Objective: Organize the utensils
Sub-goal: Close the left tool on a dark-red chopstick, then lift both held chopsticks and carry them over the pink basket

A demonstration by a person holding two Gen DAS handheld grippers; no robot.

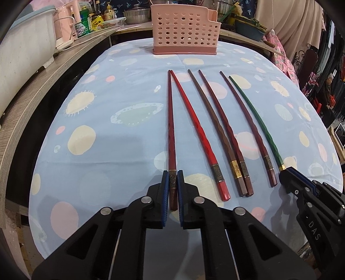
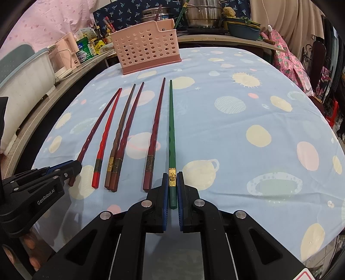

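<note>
Several chopsticks lie side by side on the blue patterned tablecloth point(image 1: 120, 90), tips toward a pink perforated utensil holder point(image 1: 185, 30) at the far edge. My left gripper point(image 1: 173, 178) is shut on the thick end of the leftmost dark red chopstick point(image 1: 171, 129), which rests on the cloth. My right gripper point(image 2: 172, 181) is shut on the thick end of the green chopstick point(image 2: 171, 129), the rightmost one. Between them lie a bright red chopstick point(image 1: 198, 129), a brown one point(image 1: 213, 127) and two dark red ones point(image 1: 228, 127). The holder also shows in the right wrist view point(image 2: 148, 49).
A wooden shelf point(image 1: 43, 86) runs along the left with a white tub point(image 1: 23, 49), a pink appliance and bottles. Pots point(image 2: 202, 13) and a blue basin point(image 2: 243, 30) stand behind the table. Clothes hang at the right.
</note>
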